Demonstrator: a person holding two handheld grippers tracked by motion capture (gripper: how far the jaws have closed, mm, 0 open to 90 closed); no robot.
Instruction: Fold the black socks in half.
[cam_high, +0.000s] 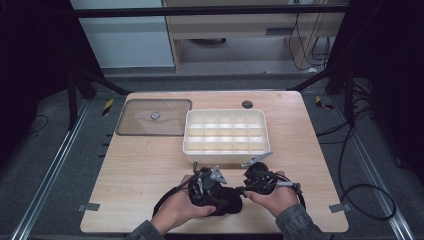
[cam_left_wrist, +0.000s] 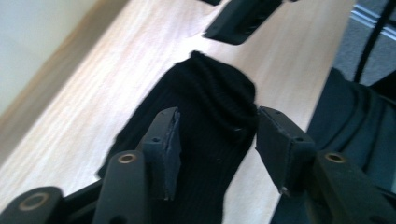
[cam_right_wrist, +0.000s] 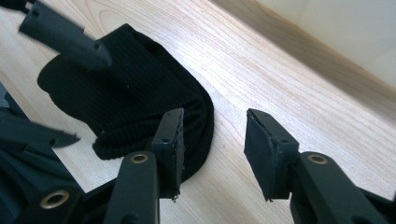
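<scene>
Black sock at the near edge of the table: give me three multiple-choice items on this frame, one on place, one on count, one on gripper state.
1. Where does the black sock lie?
A. In the white divided box
B. On the table, nearer the person than the white divided box
C. On the clear lid

2. How many rows of compartments does the box have?
A. One
B. Three
C. Six

3. How does the left gripper stand?
A. Open, jaws either side of the sock
B. Shut on the sock
C. Shut on the lid

Answers: 1 B, the sock rests on bare wood in front of the box. 2 B, the dividers mark three rows. 3 A, a wide gap shows between its jaws.
</scene>
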